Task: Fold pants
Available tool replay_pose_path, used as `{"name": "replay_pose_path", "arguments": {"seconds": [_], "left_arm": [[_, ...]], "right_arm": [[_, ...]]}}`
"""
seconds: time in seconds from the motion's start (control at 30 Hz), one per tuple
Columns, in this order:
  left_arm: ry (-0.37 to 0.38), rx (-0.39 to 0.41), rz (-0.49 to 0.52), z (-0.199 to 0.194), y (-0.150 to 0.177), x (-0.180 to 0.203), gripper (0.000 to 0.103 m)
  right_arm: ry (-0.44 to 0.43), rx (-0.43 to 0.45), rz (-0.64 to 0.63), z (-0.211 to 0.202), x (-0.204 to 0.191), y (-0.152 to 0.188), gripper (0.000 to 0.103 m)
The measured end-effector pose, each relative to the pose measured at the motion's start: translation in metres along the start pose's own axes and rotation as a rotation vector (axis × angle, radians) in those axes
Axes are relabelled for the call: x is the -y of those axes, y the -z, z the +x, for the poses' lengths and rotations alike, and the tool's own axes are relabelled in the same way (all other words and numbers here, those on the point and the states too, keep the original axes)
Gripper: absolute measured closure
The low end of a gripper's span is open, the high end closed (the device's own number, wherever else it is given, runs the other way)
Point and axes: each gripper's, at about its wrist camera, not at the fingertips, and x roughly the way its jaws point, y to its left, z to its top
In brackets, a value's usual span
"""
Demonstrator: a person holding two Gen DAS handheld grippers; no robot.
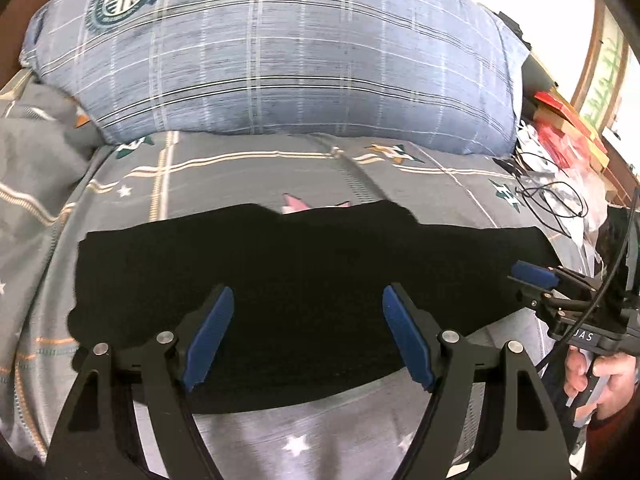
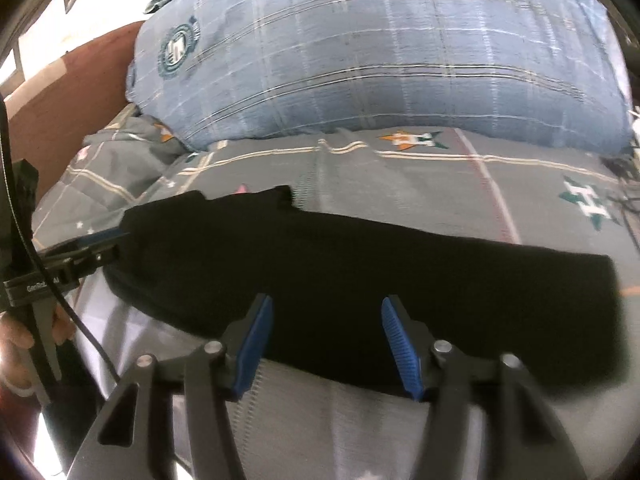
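- The black pants [image 1: 304,280] lie flat on the bed as a long folded band running side to side, on the grey bedspread [image 1: 240,176], in front of the pillow.
- Along the band's far edge a small pink bit of the spread's print [image 1: 294,204] shows in a notch of the black cloth.
- Your left tongs [image 1: 308,336] hang over the near middle of the pants, jaws spread wide, blue pads clear of the cloth and nothing between them.
- Your right tongs [image 2: 326,344] hang over the near edge of the band, jaws parted and gripping nothing; the cloth lies below them, not pinched.
- In the left wrist view the body of the right tongs shows the letters "JAS", the rest cut off by a cable; your right hand [image 1: 600,384] grips its handle.
- In the right wrist view the left tongs' body reads "GenRo", the rest hidden behind a cable; your left hand [image 2: 24,340] holds its handle.
- The blue plaid pillow [image 1: 280,60] carries a round green crest; its lettering is too blurred to read.
- The spread shows star badges with an "H".
- Red boxes [image 1: 560,128] and loose black cable [image 1: 552,200] sit beside the bed at the right.
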Motion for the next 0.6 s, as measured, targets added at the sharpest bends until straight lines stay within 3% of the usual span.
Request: {"name": "replay_pose_path", "arguments": {"seconds": [0.13,0.6], "left_arm": [[0.011,-0.012,0.025,0.009,0.000,0.017,0.026],[0.013,-0.043,0.070,0.031,0.000,0.049,0.026]], "right_arm": [[0.051,0.026,0.043,-0.005,0.009,0.002,0.036],[0.103,-0.001,0.113,-0.005,0.034,0.019,0.033]]}}
